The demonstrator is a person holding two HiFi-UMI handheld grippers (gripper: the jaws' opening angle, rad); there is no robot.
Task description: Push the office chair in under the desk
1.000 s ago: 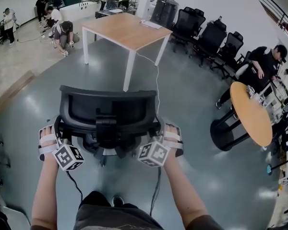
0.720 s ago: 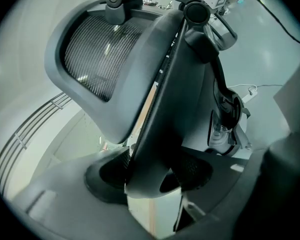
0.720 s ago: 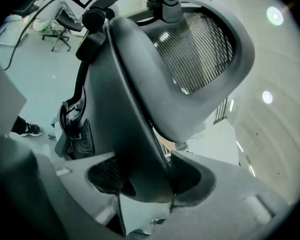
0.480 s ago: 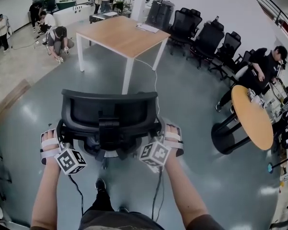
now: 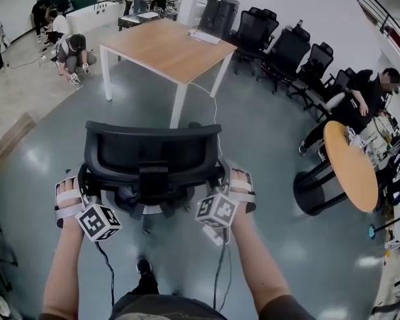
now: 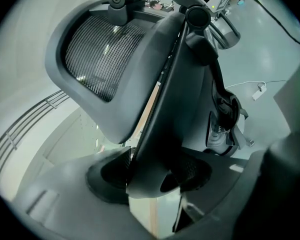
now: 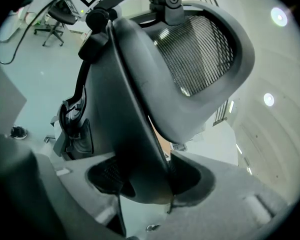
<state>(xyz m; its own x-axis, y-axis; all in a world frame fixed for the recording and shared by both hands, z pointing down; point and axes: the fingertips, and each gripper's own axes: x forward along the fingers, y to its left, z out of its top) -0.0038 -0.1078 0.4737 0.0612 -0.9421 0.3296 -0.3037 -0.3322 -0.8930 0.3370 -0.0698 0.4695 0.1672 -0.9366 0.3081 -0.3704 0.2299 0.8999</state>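
Observation:
A black office chair [image 5: 153,153] with a mesh backrest stands just in front of me, its back turned to me. My left gripper [image 5: 84,180] is at the backrest frame's left edge and my right gripper [image 5: 223,179] at its right edge. In the left gripper view the frame edge [image 6: 160,109] runs between the jaws of the left gripper [image 6: 155,173], which are closing on it, pads pressing. In the right gripper view the right gripper [image 7: 145,178] is shut on the opposite frame edge [image 7: 135,114]. The wooden desk [image 5: 163,45] with white legs stands beyond the chair.
A white cable [image 5: 217,115] trails from the desk across the grey floor. A round wooden table [image 5: 350,167] stands at the right, with a person [image 5: 363,89] sitting by it. Several black chairs [image 5: 287,45] line the back right wall. People [image 5: 70,49] crouch at the back left.
The chair, both grippers and I have moved forward; the desk is nearer and lower in view. Both grippers keep their places on the backrest frame. The person's foot has stepped forward.

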